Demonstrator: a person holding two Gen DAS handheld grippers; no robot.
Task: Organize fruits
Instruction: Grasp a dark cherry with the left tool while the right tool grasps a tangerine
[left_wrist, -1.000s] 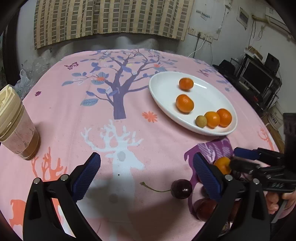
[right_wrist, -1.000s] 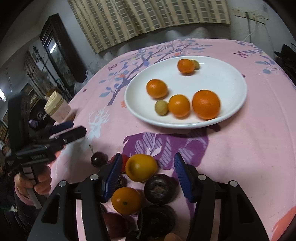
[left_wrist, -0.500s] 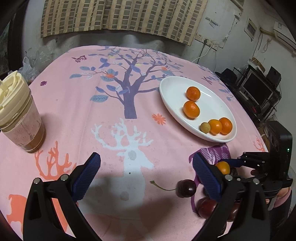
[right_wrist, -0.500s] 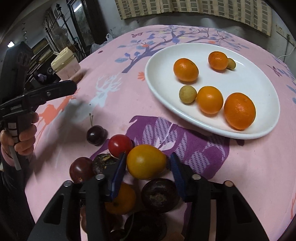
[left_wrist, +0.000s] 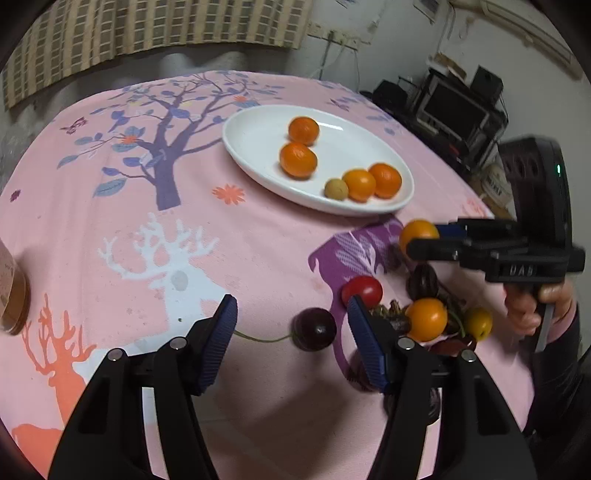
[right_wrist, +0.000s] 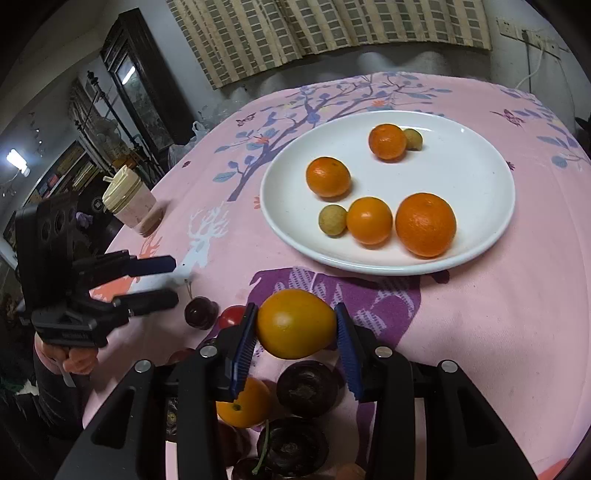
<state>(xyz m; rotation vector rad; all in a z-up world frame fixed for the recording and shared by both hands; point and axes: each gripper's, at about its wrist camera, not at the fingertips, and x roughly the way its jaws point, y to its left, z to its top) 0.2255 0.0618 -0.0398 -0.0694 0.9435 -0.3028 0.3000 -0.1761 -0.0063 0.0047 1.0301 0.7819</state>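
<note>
My right gripper (right_wrist: 295, 334) is shut on a yellow-orange fruit (right_wrist: 295, 328) and holds it above the fruit pile, in front of the white plate (right_wrist: 491, 206). The held fruit also shows in the left wrist view (left_wrist: 417, 232). The plate (left_wrist: 258, 133) holds several oranges and small yellowish fruits. My left gripper (left_wrist: 291, 328) is open, with a dark cherry (left_wrist: 314, 328) on the cloth between its fingertips. A red tomato (left_wrist: 362, 290), an orange (left_wrist: 424, 319) and dark fruits (right_wrist: 306, 387) lie in the pile.
A pink patterned tablecloth (left_wrist: 147, 221) covers the round table. A lidded cup of brown drink (right_wrist: 131, 203) stands at the table's left edge. Shelves and electronics (left_wrist: 454, 107) stand beyond the right edge.
My right gripper has closed on the yellow-orange fruit and lifted it off the pile. My left gripper has moved right, so the cherry now lies between its fingers.
</note>
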